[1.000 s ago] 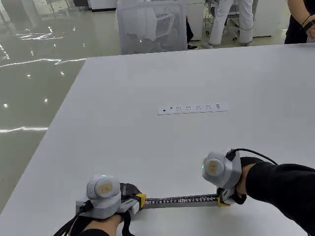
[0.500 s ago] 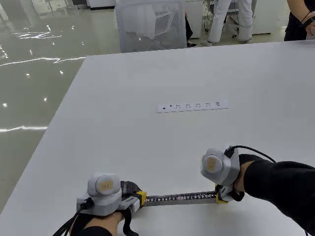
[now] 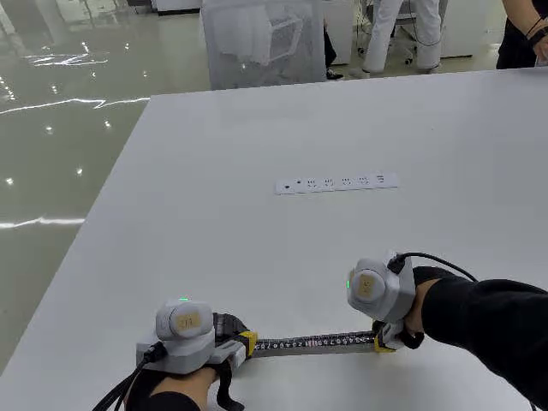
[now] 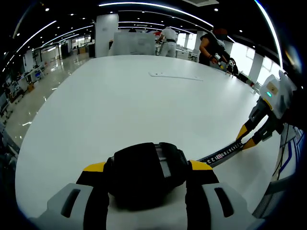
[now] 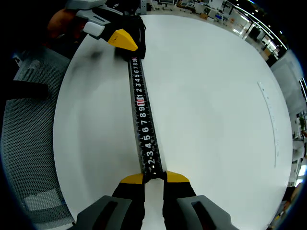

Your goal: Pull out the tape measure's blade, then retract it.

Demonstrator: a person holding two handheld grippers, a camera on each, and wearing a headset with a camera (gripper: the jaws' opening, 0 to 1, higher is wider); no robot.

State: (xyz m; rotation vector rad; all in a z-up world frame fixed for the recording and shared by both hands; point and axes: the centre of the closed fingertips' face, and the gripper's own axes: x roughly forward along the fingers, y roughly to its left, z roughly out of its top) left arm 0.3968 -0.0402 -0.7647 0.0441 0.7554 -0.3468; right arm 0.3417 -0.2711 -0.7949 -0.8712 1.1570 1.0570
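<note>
My left gripper (image 3: 242, 342) is shut on the black tape measure case (image 4: 146, 170), low on the white table (image 3: 257, 240) near its front edge. The case's dark blade (image 3: 312, 344) with white numbers runs right along the table to my right gripper (image 3: 381, 341). In the right gripper view the blade (image 5: 142, 124) stretches from the case (image 5: 129, 33) down to my right gripper (image 5: 152, 178), whose yellow tips are shut on its end. The right gripper (image 4: 250, 138) also appears at the right of the left gripper view, holding the blade (image 4: 223, 154).
A white power strip (image 3: 336, 183) lies flat mid-table. A mesh chair (image 3: 264, 43) stands past the far edge, with people standing behind it. The table's left edge drops to a glossy floor (image 3: 60, 128). A grey mesh seat (image 5: 26, 143) is close beside the table's front edge.
The right gripper has moved slightly left toward the case, so the drawn blade looks a little shorter. The left gripper and case have stayed put.
</note>
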